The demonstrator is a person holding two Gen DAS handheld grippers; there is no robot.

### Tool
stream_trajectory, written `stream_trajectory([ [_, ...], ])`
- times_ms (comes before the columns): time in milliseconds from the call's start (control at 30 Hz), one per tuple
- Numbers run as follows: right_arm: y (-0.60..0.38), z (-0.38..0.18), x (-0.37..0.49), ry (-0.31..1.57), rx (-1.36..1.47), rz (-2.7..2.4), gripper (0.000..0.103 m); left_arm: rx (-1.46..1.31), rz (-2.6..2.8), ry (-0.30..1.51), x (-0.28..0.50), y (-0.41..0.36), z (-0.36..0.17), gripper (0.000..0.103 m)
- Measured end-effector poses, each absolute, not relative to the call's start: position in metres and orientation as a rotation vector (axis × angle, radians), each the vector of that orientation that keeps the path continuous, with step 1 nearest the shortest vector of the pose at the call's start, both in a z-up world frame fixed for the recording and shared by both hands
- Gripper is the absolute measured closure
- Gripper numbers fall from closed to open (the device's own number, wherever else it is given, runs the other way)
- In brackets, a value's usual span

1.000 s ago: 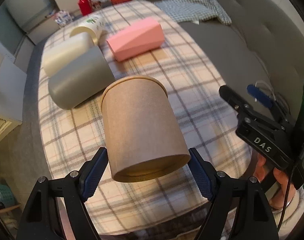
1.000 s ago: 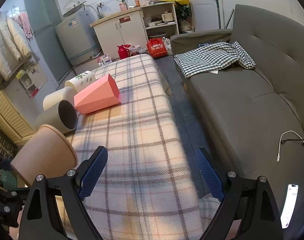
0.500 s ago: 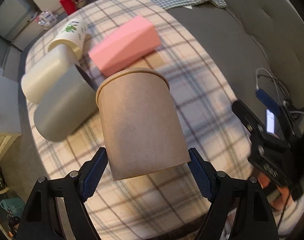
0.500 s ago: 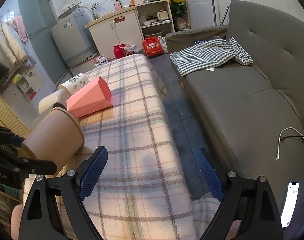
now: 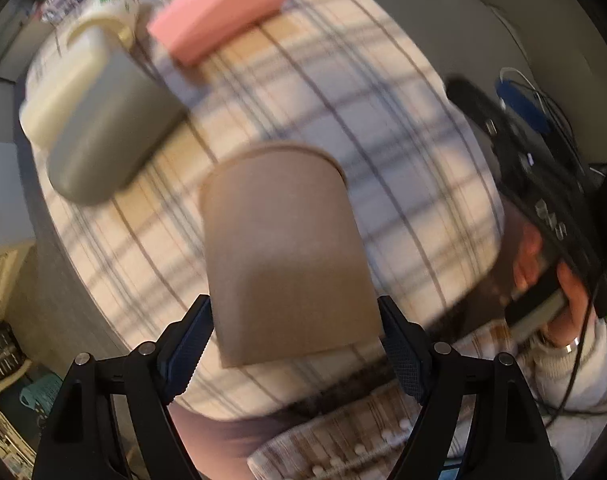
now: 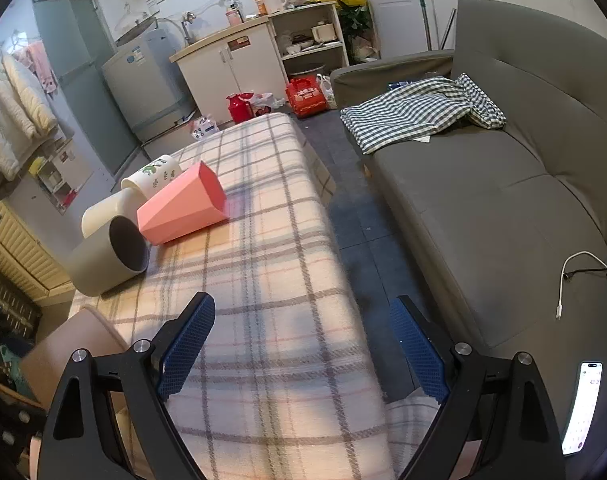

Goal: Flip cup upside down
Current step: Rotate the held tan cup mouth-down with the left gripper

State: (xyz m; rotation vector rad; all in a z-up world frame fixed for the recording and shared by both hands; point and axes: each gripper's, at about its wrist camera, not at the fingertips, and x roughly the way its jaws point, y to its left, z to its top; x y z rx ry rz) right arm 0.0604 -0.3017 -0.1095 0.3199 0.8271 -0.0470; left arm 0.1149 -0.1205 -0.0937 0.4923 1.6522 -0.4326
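Note:
My left gripper (image 5: 295,344) is shut on a brown paper cup (image 5: 283,248), gripping it near its base, with the rim pointing away from the camera and down toward the plaid-covered table (image 5: 383,128). The cup hangs above the table's near end; the left wrist view is motion-blurred. The same cup shows at the lower left of the right wrist view (image 6: 67,348). My right gripper (image 6: 303,348) is open and empty over the table's near edge, and its black body shows at the right of the left wrist view (image 5: 543,184).
On the table's far left lie a grey cup (image 6: 107,256), a cream cup (image 6: 103,212), a white printed cup (image 6: 151,174) and a pink faceted cup (image 6: 183,208), all on their sides. A grey sofa (image 6: 503,208) stands on the right, with a phone (image 6: 583,408) and cable.
The left gripper has tipped the brown cup further over, so the rim now points more downward at the table. The right gripper has barely moved.

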Motion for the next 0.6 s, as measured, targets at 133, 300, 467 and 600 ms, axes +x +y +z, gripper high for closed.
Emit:
stream_trajectory([
  [133,-0.307,-0.11,0.06,0.828,0.334,-0.057,0.013,0.468,-0.419,1.645,0.137,-0.127,-0.098,0.02],
  [300,-0.308,-0.11,0.06,0.827,0.337,-0.057,0.013,0.466,-0.413,1.617,0.153,-0.132,-0.101,0.02],
  [467,-0.308,-0.105,0.058,0.794,0.337,-0.04,0.013,0.41,-0.405,1.511,0.157,-0.124,-0.09,0.02],
  [600,-0.301,-0.097,0.055,0.761,0.315,-0.02,0.013,0.313,-0.371,1.379,0.141,-0.113,-0.078,0.02],
])
